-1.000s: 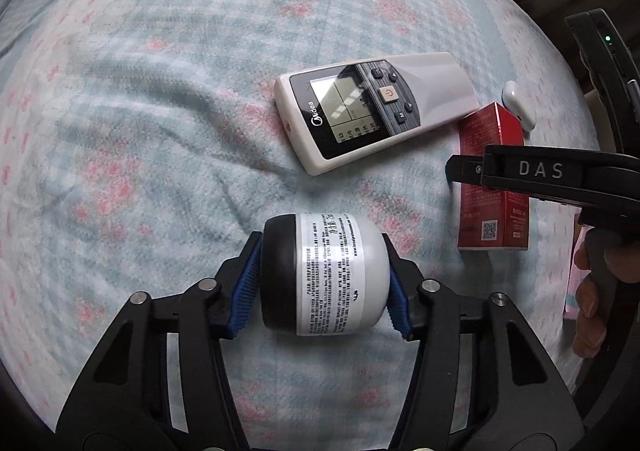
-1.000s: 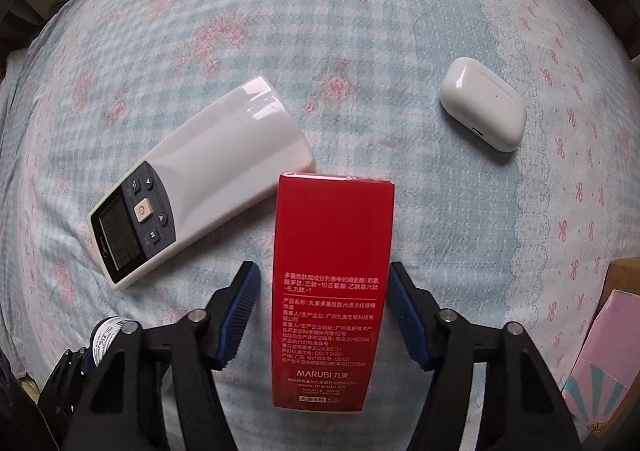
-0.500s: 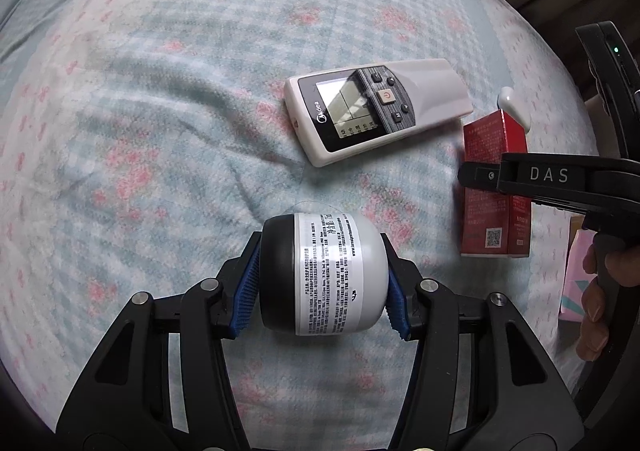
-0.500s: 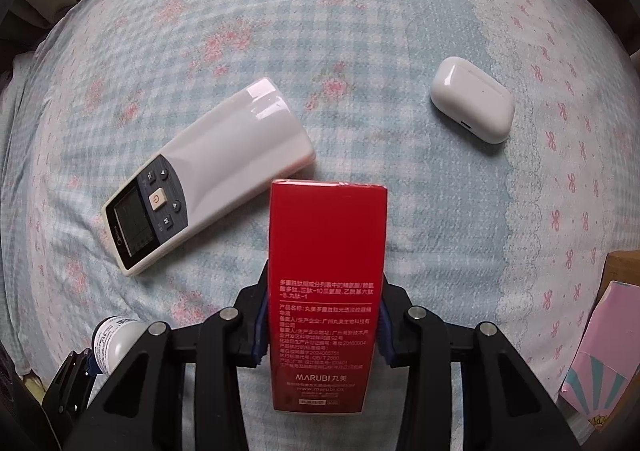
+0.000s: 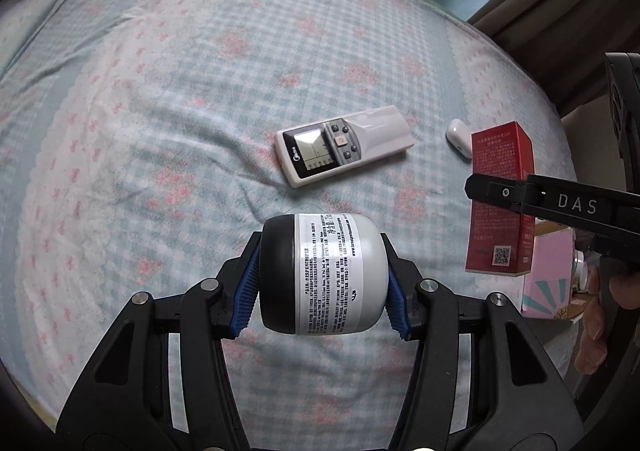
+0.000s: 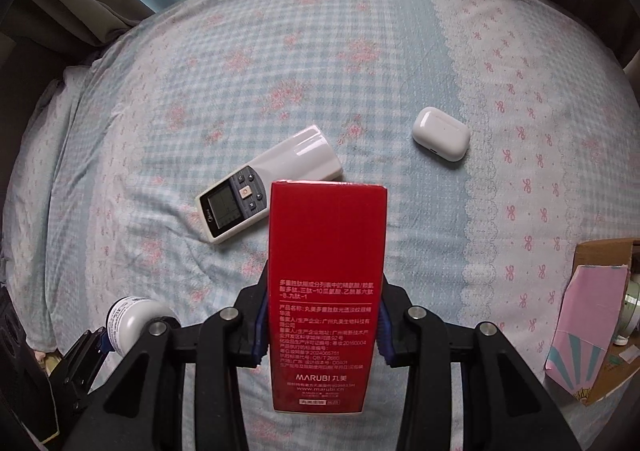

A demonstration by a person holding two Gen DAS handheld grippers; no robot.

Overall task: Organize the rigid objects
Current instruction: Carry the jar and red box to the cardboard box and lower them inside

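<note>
Red cardboard box (image 6: 328,283) clamped in right gripper (image 6: 322,321) | rounded glossy jar (image 5: 323,275) clamped in left gripper (image 5: 322,283)

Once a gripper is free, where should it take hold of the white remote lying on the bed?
Probably across the plain white half of the remote, from straight above, fingers on its two long edges. It lies flat and slantwise on the bedspread, so turn the gripper to match. That half is smooth, has no buttons, and the narrow width should fit the jaws; both long sides look clear.
</note>
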